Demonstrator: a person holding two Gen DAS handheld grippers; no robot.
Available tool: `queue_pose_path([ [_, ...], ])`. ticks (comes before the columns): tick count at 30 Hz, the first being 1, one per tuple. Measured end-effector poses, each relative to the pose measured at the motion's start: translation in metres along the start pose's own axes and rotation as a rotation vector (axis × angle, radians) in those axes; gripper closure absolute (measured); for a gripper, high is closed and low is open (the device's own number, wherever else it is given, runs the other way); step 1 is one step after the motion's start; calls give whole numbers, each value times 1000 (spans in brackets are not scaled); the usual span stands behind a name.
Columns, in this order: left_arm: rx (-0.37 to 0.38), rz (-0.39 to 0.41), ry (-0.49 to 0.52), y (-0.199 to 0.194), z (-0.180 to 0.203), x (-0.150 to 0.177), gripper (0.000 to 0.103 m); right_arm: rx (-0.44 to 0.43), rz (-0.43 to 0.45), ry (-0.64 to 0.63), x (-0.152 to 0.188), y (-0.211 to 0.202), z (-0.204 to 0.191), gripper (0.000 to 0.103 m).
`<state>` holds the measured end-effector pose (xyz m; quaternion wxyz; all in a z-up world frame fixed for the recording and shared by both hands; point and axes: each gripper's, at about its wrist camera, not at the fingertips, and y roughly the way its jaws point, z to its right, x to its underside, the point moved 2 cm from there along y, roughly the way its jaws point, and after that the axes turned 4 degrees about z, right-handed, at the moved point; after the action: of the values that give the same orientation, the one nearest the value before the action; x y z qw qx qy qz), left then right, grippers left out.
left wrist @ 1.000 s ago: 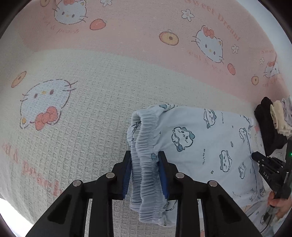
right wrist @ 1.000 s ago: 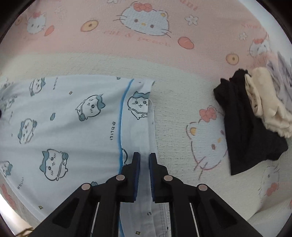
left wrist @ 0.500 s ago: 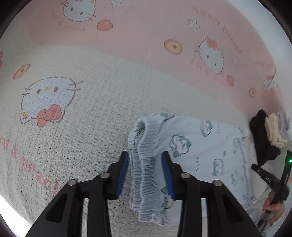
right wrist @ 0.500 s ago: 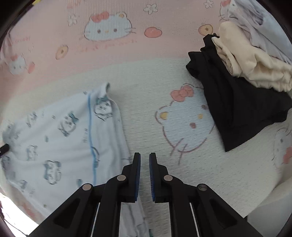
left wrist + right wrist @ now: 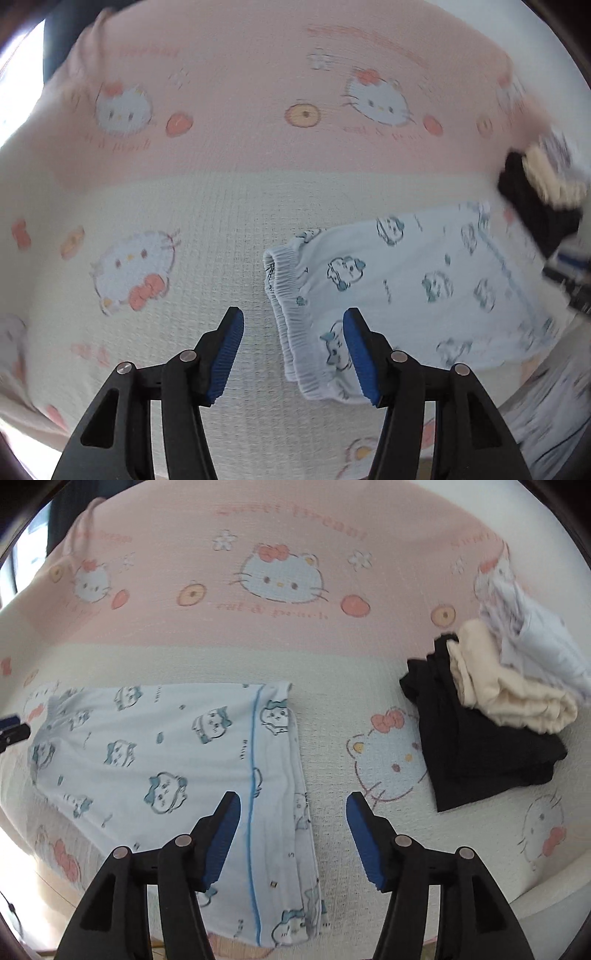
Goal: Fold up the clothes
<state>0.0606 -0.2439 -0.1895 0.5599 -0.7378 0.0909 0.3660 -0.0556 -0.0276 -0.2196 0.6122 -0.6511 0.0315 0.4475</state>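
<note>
Light blue pyjama shorts (image 5: 413, 280) printed with cartoon cats lie flat and folded on the bed. Their elastic waistband (image 5: 291, 317) faces my left gripper (image 5: 293, 356), which hovers above it with jaws opening and nothing pressed between the blue pads. In the right wrist view the same shorts (image 5: 155, 760) show a blue piping stripe near the hem edge. My right gripper (image 5: 293, 840) hangs over that hem, jaws opening, pads clear of the cloth. The tip of the other gripper (image 5: 13, 731) peeks in at the far left.
A pink and cream cartoon-cat bedspread (image 5: 280, 635) covers the bed. A pile of black, cream and white clothes (image 5: 491, 709) lies to the right of the shorts; in the left wrist view the pile (image 5: 539, 195) sits at the right edge, blurred.
Both grippers have let go of the shorts and lifted away. The left jaws widened off the waistband; the right jaws, shut half a second ago, now stand wide. The shorts lie flat.
</note>
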Motion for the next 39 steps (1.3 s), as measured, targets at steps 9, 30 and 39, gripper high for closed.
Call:
queue_pose_path([
  [9, -17, 35, 350, -7, 40, 19, 50, 64, 47, -329, 19, -25, -53, 44],
  [30, -246, 208, 1312, 7, 88, 112, 50, 287, 4, -1010, 96, 1, -114, 44],
  [39, -316, 263, 1381, 21, 96, 107, 50, 361, -24, -1117, 111, 13, -108, 44],
])
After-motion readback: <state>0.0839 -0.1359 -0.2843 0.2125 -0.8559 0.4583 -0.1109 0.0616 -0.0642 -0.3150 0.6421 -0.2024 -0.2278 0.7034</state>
